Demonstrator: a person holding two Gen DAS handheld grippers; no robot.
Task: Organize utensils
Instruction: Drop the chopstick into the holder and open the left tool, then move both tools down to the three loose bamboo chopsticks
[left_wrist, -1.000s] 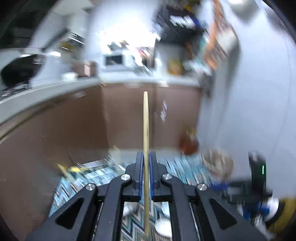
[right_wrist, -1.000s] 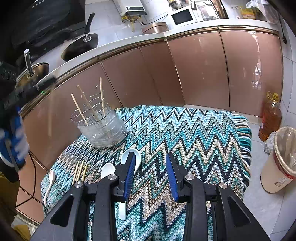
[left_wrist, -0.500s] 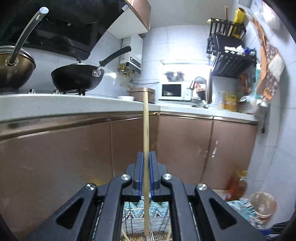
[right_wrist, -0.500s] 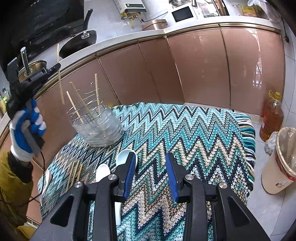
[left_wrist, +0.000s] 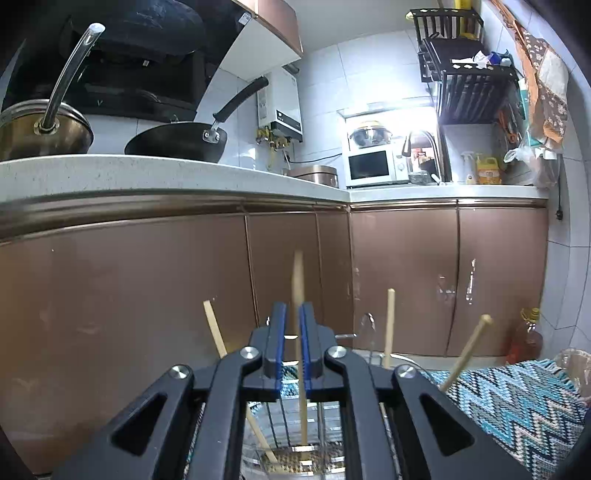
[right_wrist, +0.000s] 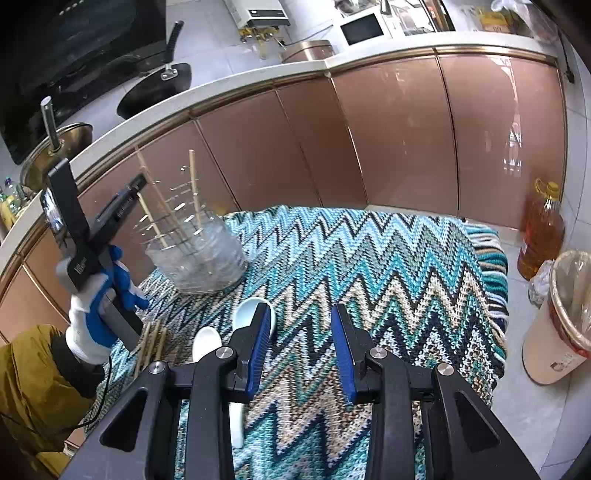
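Note:
My left gripper (left_wrist: 291, 314) hovers level over the clear utensil holder (left_wrist: 291, 454), and its jaws are opening. A wooden chopstick (left_wrist: 297, 280) stands between the pads, blurred, with its lower end down in the holder; the pads no longer press on it. Three more chopsticks (left_wrist: 389, 325) lean in the holder (right_wrist: 199, 258). In the right wrist view the left gripper (right_wrist: 133, 186) is held by a gloved hand (right_wrist: 96, 314). My right gripper (right_wrist: 299, 321) is open over the zigzag cloth (right_wrist: 388, 280), holding nothing. Two white spoons (right_wrist: 247, 314) and loose chopsticks (right_wrist: 151, 343) lie to its left.
Brown cabinet doors (right_wrist: 388, 129) and a white counter with a wok (right_wrist: 155, 88) curve behind the table. An oil bottle (right_wrist: 541, 229) and a lined bin (right_wrist: 557, 317) stand on the floor at the right.
The left gripper came down over the holder and levelled out. Its jaws parted and the chopstick slid down through them into the holder. The right gripper stayed put.

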